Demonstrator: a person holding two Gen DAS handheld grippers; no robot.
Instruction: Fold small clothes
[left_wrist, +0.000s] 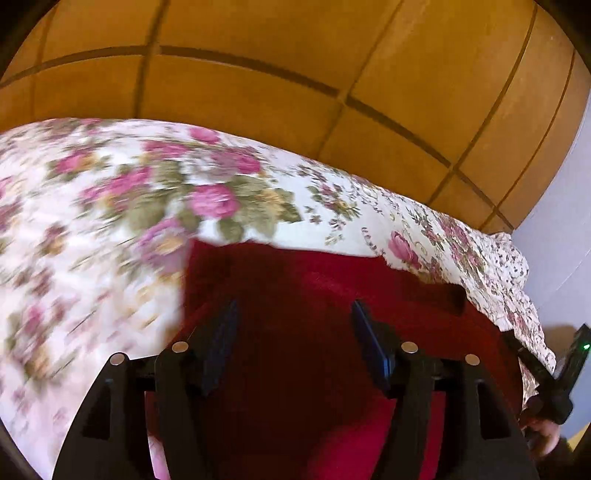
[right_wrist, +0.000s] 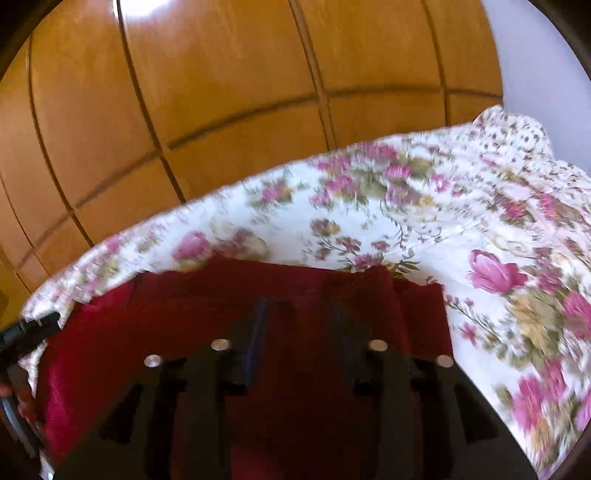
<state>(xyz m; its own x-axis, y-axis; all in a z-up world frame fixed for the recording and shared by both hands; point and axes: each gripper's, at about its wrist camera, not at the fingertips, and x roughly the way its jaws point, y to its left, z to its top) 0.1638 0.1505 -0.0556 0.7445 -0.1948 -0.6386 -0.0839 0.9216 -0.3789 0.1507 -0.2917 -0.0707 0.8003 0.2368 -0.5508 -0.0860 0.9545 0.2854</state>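
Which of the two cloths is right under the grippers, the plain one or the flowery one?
The plain red garment, directly beneath both open grippers, left and right. The floral bedsheet lies spread underneath and beyond it.

Garment (left_wrist: 314, 295) was deep red. Bedspread (left_wrist: 110, 203) was white with pink roses and olive-green leaves. Cabinet panels (left_wrist: 258, 85) were amber-brown. Gripper fingers (left_wrist: 221, 332) were black.

Left tongs (left_wrist: 293, 314) agape; right tongs (right_wrist: 299, 314) likewise
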